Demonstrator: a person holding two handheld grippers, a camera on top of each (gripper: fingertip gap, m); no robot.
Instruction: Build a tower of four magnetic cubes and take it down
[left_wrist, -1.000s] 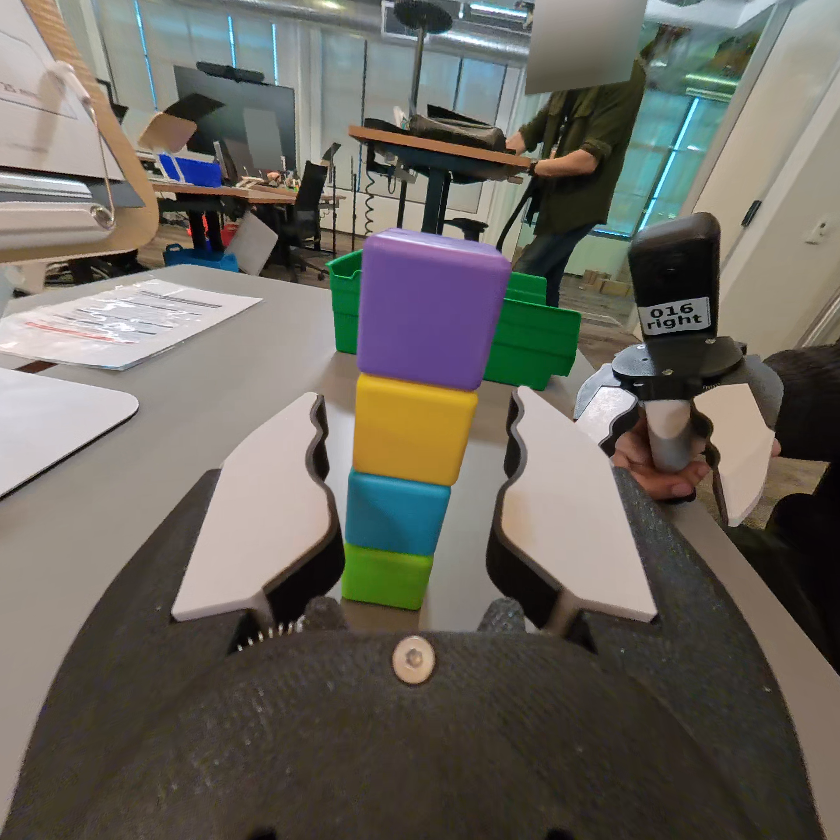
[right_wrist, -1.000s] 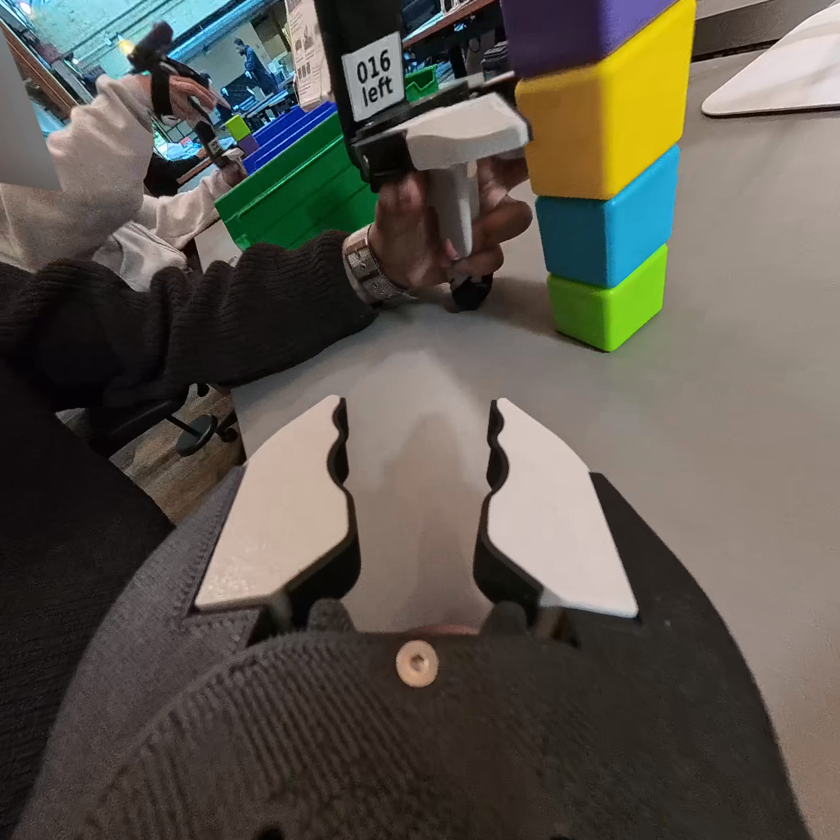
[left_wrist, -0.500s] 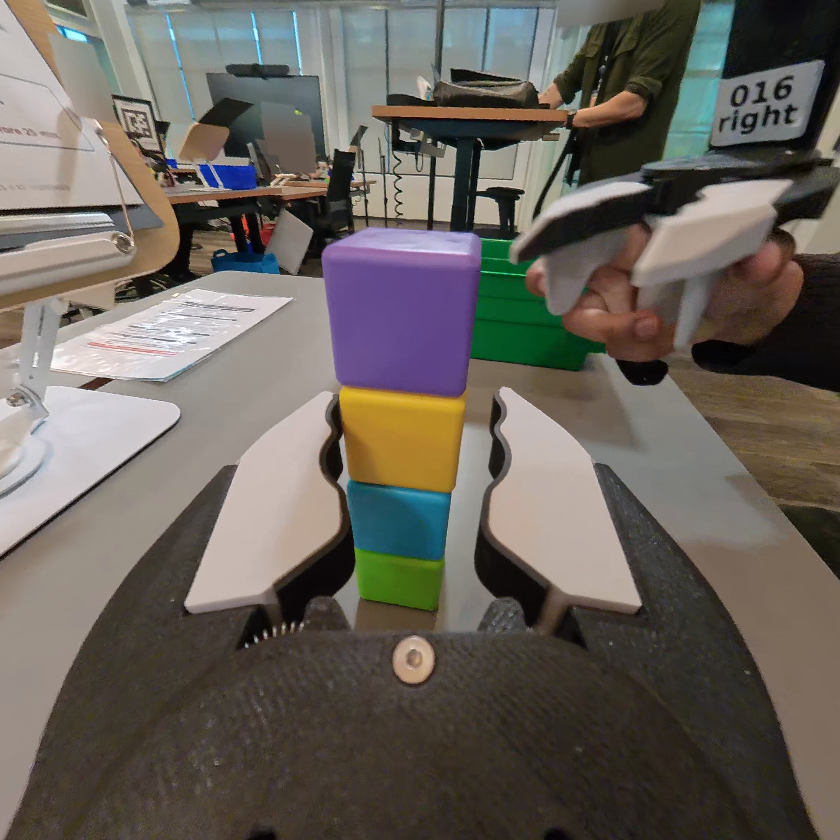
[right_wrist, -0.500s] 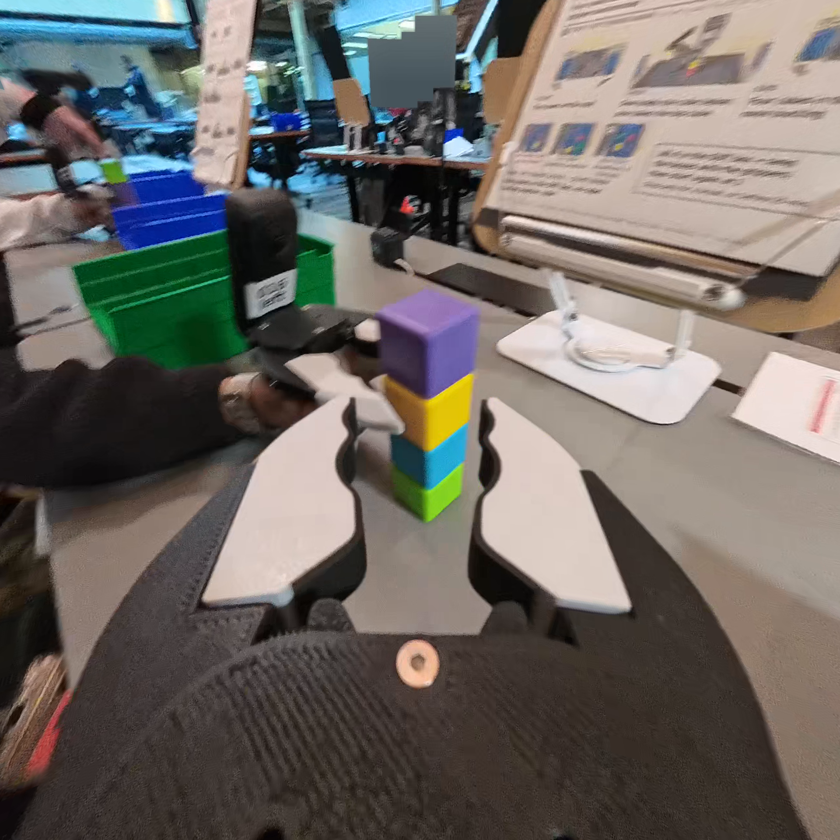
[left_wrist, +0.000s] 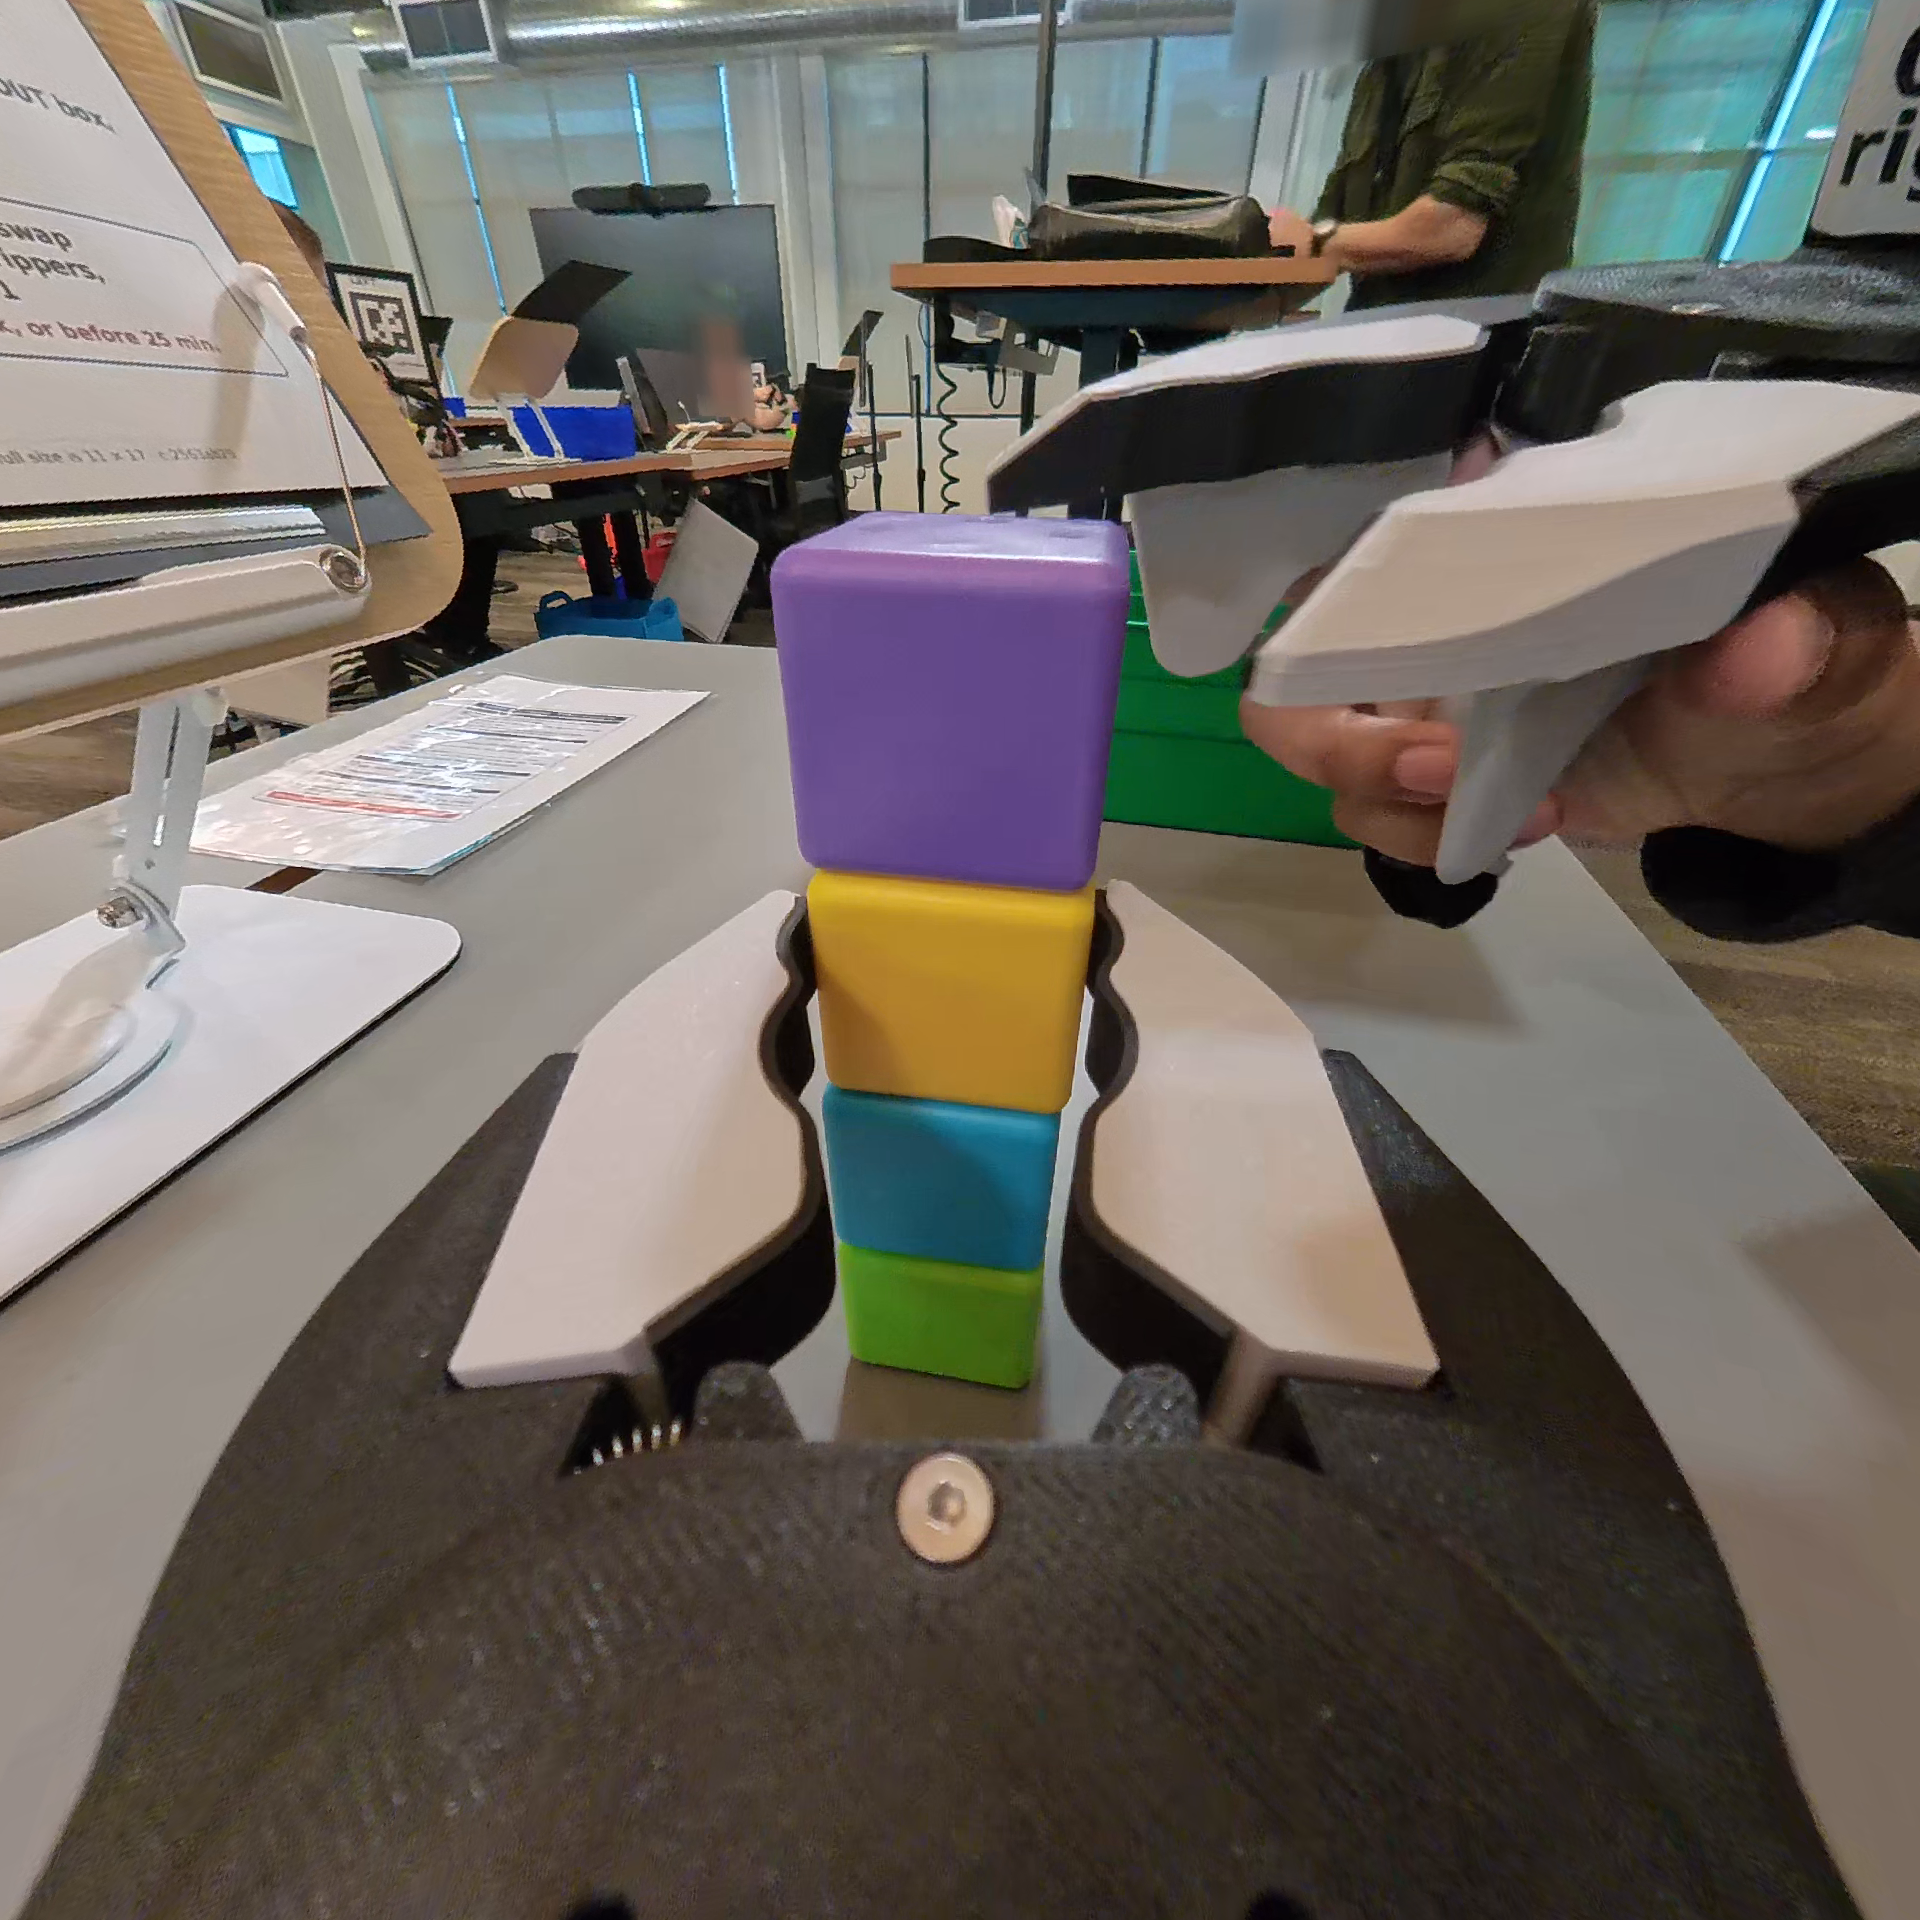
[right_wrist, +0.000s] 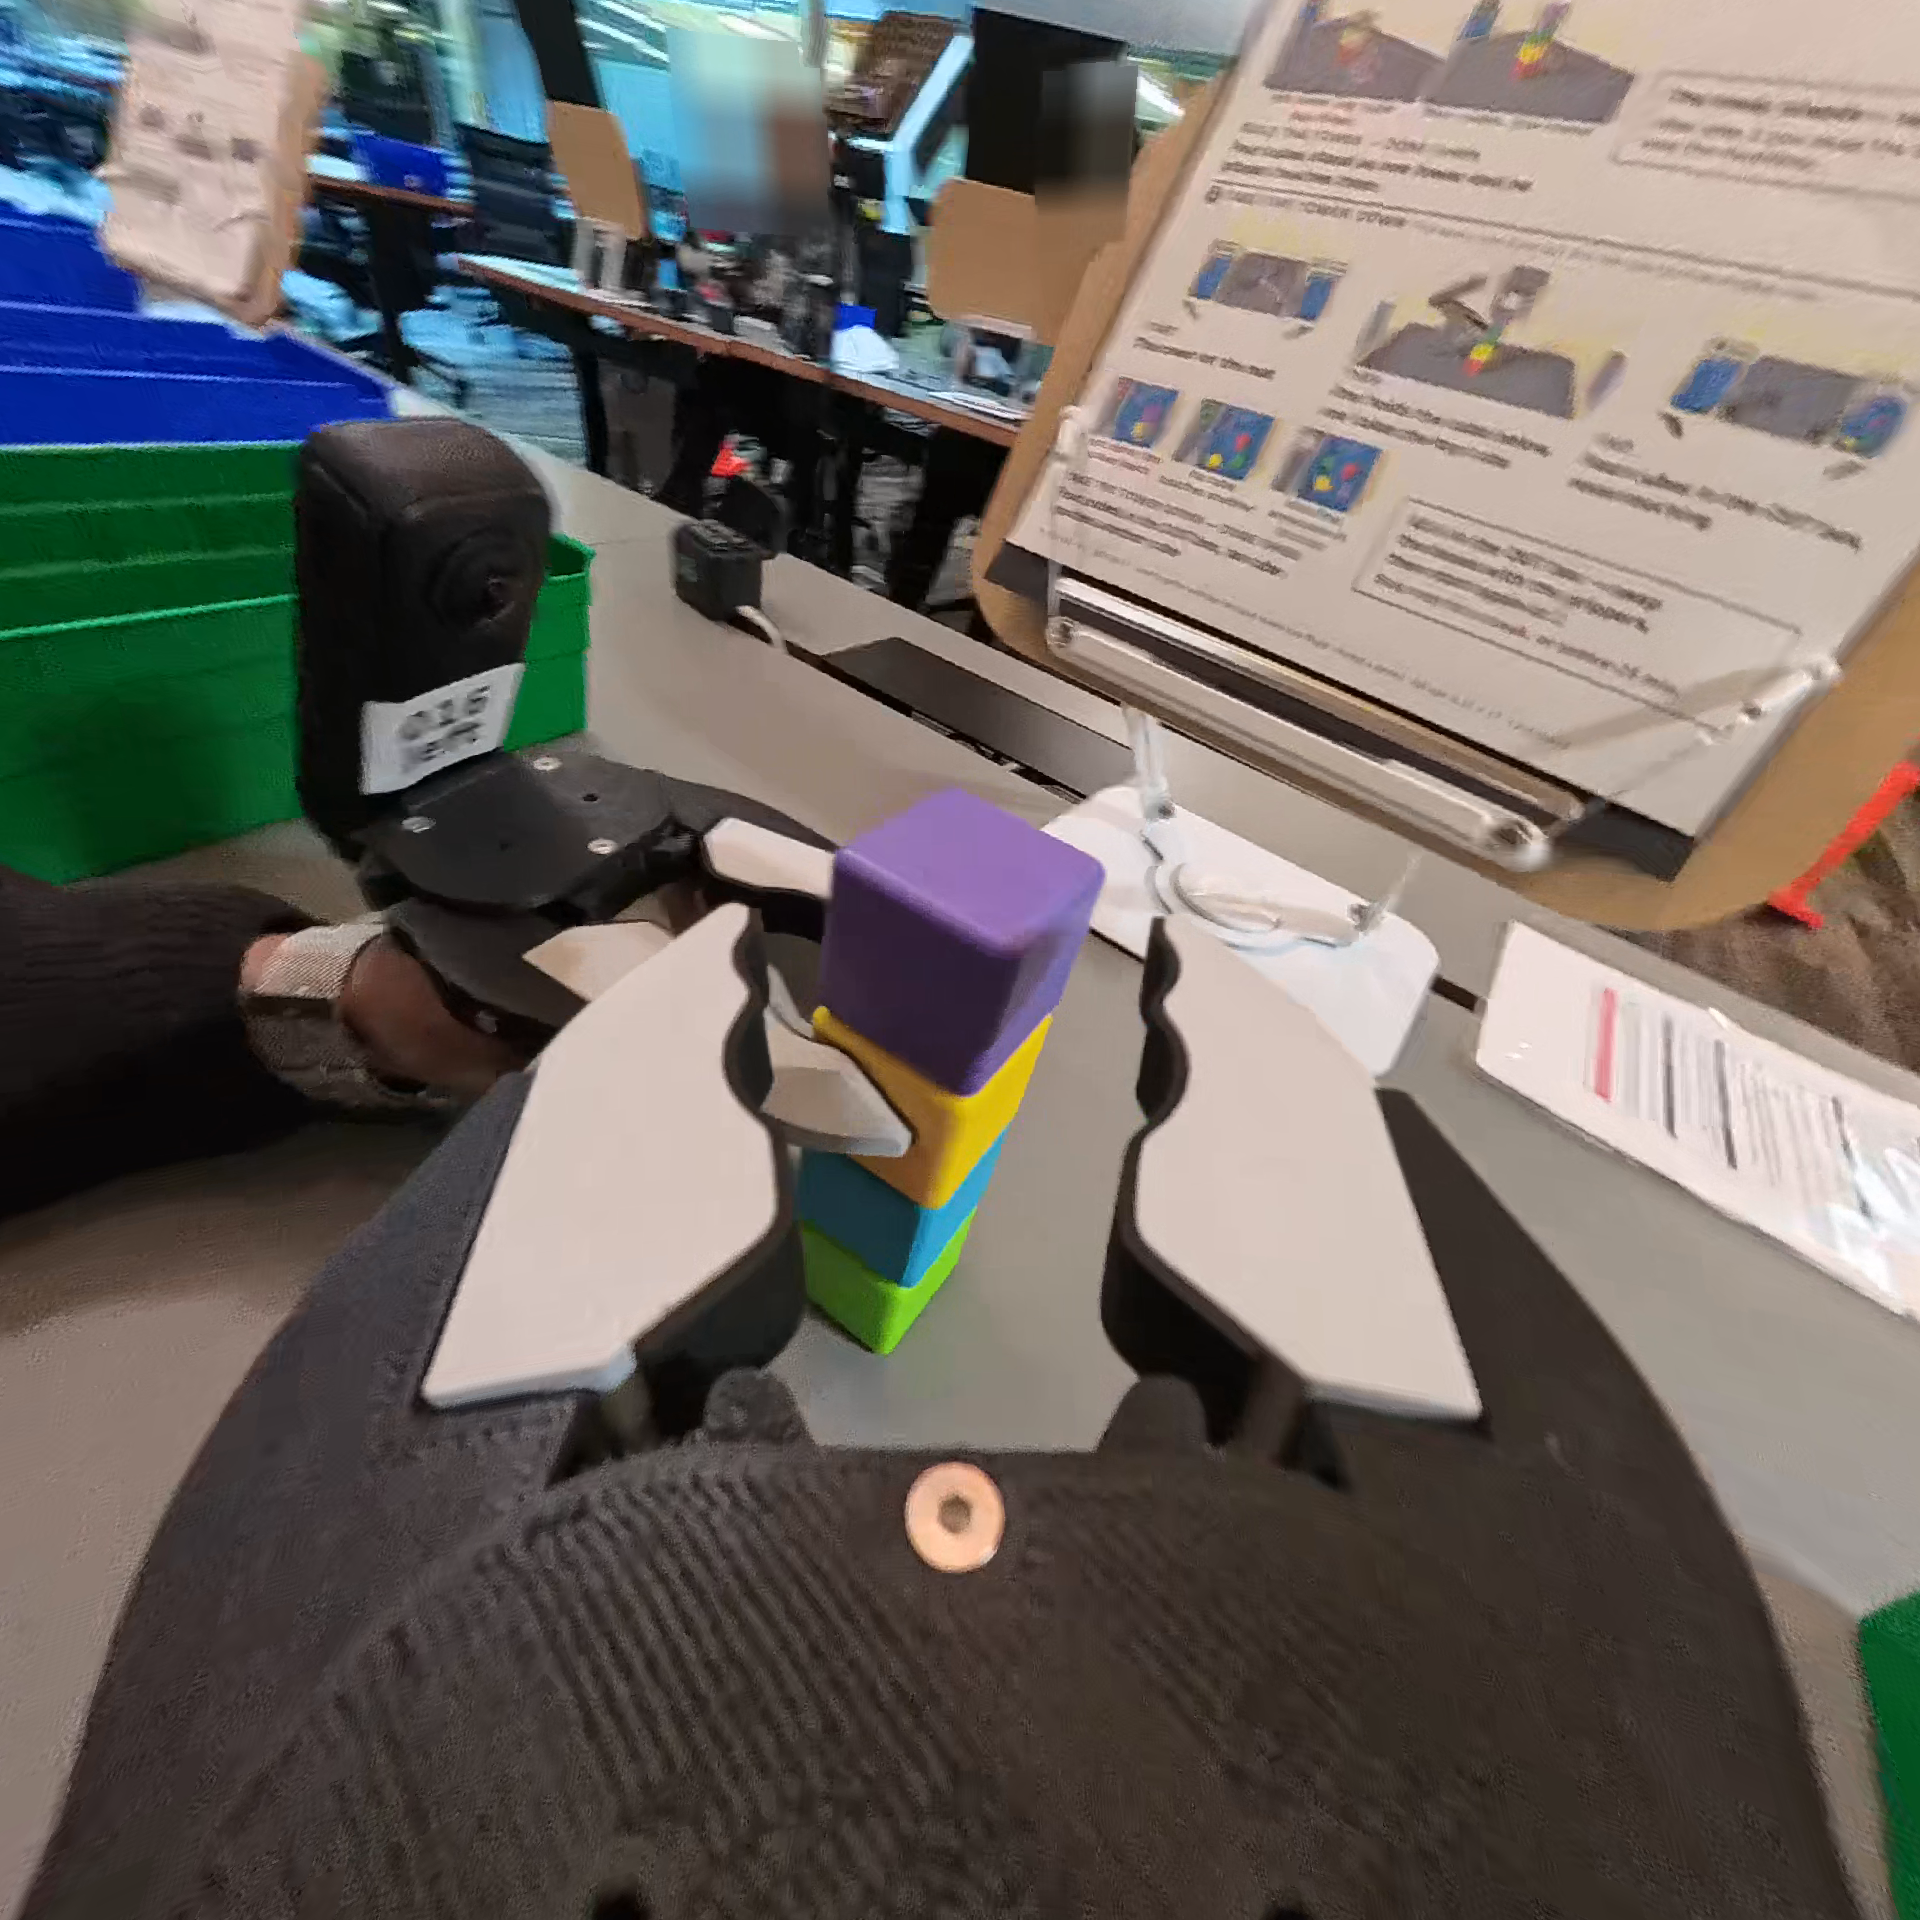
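Note:
A four-cube tower stands on the grey table: purple cube on top, then yellow cube, blue cube and green cube. My left gripper is shut on the yellow cube, one finger pressed on each side. My right gripper is open, level with the purple cube, a finger on each side with gaps. In the left wrist view the right gripper hovers at the purple cube's upper right. In the right wrist view a left finger lies against the yellow cube.
A green bin stands behind the tower. A document stand with a white base is on the left, and a laminated sheet lies beyond it. Blue bins sit farther off. A person stands at a desk in the background.
My left gripper has closed onto the yellow cube. My right gripper has lifted from the table, swung toward the tower and now brackets the purple cube.

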